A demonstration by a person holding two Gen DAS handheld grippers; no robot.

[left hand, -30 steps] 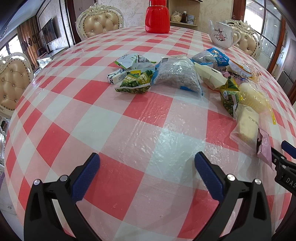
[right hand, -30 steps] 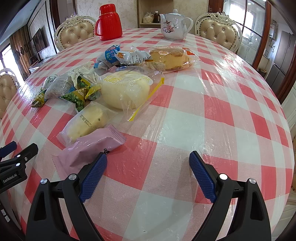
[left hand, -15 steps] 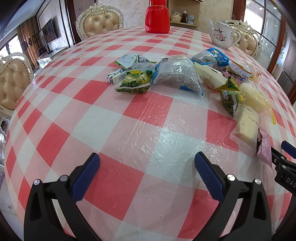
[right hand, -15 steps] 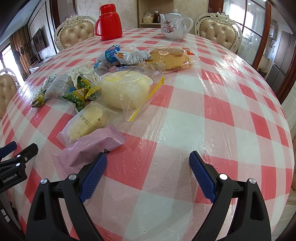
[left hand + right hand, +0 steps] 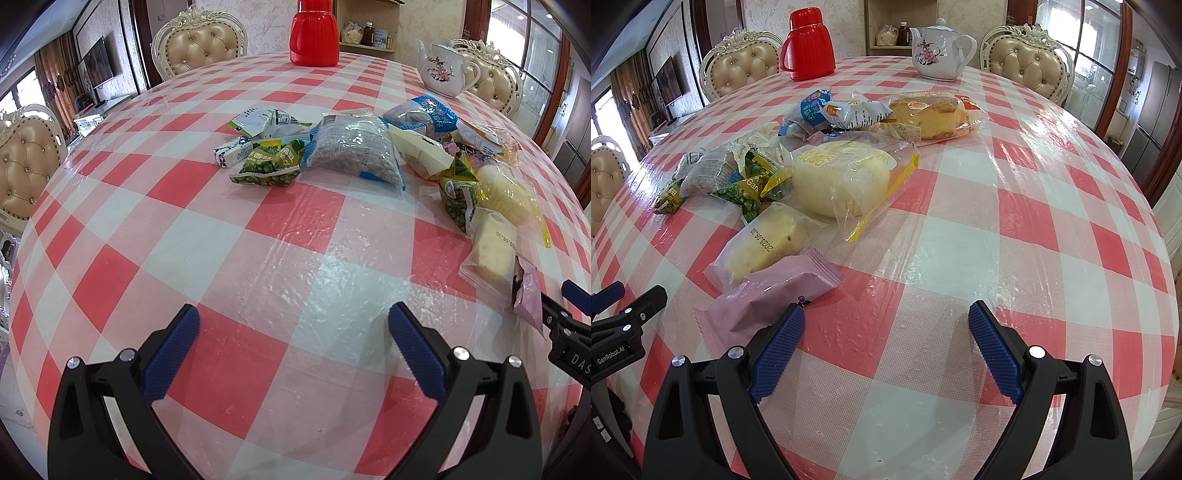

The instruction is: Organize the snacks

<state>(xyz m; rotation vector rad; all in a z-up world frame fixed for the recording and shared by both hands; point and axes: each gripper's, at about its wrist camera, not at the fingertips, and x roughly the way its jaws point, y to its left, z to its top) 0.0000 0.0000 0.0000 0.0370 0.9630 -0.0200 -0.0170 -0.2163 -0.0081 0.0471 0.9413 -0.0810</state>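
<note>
We see our left gripper [image 5: 291, 347] held spread wide over the checked tablecloth [image 5: 207, 236], gripping nothing. Ahead lies a heap of snacks: a green pea bag [image 5: 269, 166], a clear seed bag [image 5: 354, 151], a blue packet [image 5: 424, 118], a bun [image 5: 493, 243] and a pink packet [image 5: 530, 295]. A red flask [image 5: 314, 33] and white teapot [image 5: 443, 70] stand beyond

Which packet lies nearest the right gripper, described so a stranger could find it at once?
On the red-and-white checked table, a line of snack packets runs from the white teapot toward the right gripper. The last one is the pink wrapper, beside the gripper's left finger. Unlike its clear-bagged bread neighbour, it is opaque, plain pink, with crimped ends.
</note>
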